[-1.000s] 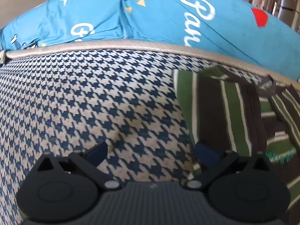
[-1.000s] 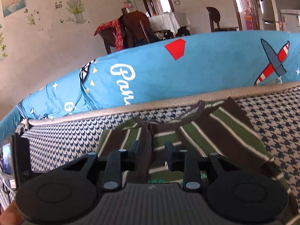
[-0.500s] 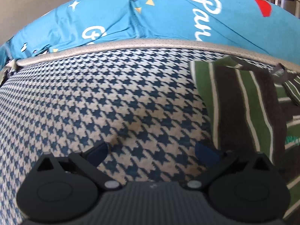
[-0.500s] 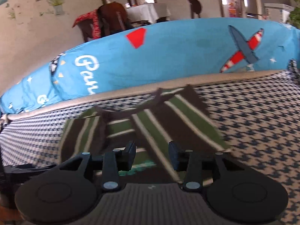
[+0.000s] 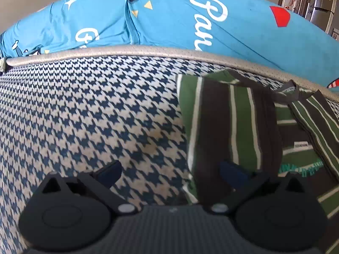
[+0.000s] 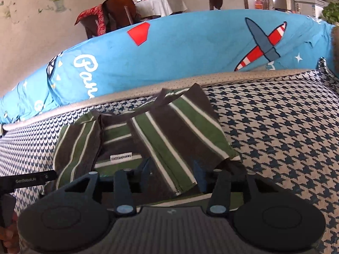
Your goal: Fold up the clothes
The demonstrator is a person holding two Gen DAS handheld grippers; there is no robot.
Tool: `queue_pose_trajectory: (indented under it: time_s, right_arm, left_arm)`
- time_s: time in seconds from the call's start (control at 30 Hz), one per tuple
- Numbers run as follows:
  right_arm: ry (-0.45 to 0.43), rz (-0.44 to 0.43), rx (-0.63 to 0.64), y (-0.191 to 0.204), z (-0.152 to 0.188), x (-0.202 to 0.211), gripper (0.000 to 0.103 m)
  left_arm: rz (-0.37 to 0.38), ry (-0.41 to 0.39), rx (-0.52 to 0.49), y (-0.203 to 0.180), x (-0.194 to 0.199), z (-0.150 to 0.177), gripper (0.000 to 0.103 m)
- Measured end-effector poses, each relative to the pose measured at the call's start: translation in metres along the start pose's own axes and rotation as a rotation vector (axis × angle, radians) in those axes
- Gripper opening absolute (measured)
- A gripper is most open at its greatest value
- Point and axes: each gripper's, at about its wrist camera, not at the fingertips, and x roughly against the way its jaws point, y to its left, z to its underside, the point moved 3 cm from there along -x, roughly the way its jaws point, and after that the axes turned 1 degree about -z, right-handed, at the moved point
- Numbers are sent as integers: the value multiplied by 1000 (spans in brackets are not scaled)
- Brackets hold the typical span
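- The striped shirt (image 6: pixel 148 139), brown and green with thin white lines, lies flat on the houndstooth bed cover (image 6: pixel 286 131), its collar close to the beige piped edge (image 6: pixel 243 76). Both side parts are turned in over the middle, leaving a narrow strip with a white label showing between them; that suits a garment partway through folding.
- The right hand-held gripper (image 6: pixel 172 174) hovers over the near end of the right flap with its fingers apart and nothing between them. I judge it well placed to take the lower hem, though the pictures do not settle what comes next.
- The left hand-held gripper (image 5: pixel 169 170) is spread wide and empty; one finger sits above bare cover, the other above the shirt's left folded edge (image 5: pixel 214 127).
- Beyond the piped edge a blue printed quilt (image 6: pixel 190 48) banks up.
- The right view shows the whole shirt, both flaps, and the room behind; the left view shows only the left flap close up, plus teal lettering (image 5: pixel 300 167) lower on the shirt's front.
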Motion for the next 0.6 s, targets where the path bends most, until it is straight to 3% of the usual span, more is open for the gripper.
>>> queue_pose_trajectory:
  time_s: [0.17,0.33,0.6]
  right_arm:
    - [34,14,33,5,7,-6,53]
    - [79,51,44,5,15,-12,58]
    - [117,105,96,9,27,-18,60]
  left_arm:
    - [-18,30,-29,-9,-3,12,103]
    - [-31,8,-67,-13,-1,17,103]
    - [-35,4,-55,-17,3,23,103]
